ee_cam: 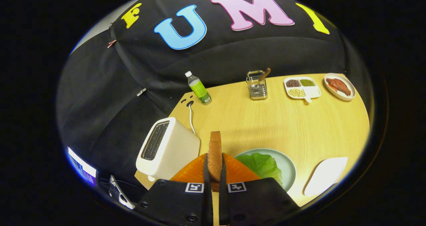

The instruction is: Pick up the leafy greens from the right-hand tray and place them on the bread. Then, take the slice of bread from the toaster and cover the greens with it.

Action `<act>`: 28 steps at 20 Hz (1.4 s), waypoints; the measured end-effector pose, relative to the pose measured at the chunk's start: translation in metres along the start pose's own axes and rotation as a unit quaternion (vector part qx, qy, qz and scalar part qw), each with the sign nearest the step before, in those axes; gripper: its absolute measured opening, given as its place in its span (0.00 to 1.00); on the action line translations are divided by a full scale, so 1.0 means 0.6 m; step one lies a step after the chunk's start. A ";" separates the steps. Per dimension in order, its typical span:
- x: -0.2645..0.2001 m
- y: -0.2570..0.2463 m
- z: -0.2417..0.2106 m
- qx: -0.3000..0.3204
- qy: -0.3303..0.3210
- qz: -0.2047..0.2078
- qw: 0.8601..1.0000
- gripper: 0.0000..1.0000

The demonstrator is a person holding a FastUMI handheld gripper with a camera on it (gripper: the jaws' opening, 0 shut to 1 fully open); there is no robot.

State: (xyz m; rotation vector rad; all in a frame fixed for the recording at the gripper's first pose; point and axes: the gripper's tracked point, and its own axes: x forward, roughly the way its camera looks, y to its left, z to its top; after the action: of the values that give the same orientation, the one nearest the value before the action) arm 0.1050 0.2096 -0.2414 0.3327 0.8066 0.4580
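We see the toasted brown slice of bread (215, 154) standing on edge between the fingers of the gripper (215, 172), both fingers pressing its flat faces, so the jaws are clenched on it. It hangs above the light wooden table (293, 126), near the table's near edge. Just beside the fingers lies the crinkled green lettuce leaf (261, 164) on a pale green round plate (289, 167); whether bread lies under the leaf we cannot tell. The boxy white toaster (168, 149) sits at the table's near left corner. A flat white rectangular tray (325, 175) rests at the near right edge. Along the far edge stand a clear green-labelled bottle (199, 88) and a wire metal utensil holder (257, 85).
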 end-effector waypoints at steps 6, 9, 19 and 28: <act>0.028 -0.072 -0.044 0.032 0.026 -0.002 0.999 0.11; 0.034 -0.107 -0.059 0.044 0.035 -0.010 0.998 0.11; 0.020 -0.210 -0.081 0.037 0.030 -0.080 0.996 0.62; -0.063 -0.227 -0.020 -0.030 -0.035 -0.103 0.994 0.99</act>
State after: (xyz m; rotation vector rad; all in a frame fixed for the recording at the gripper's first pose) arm 0.1090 0.0756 -0.2877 0.2059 0.7491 0.2755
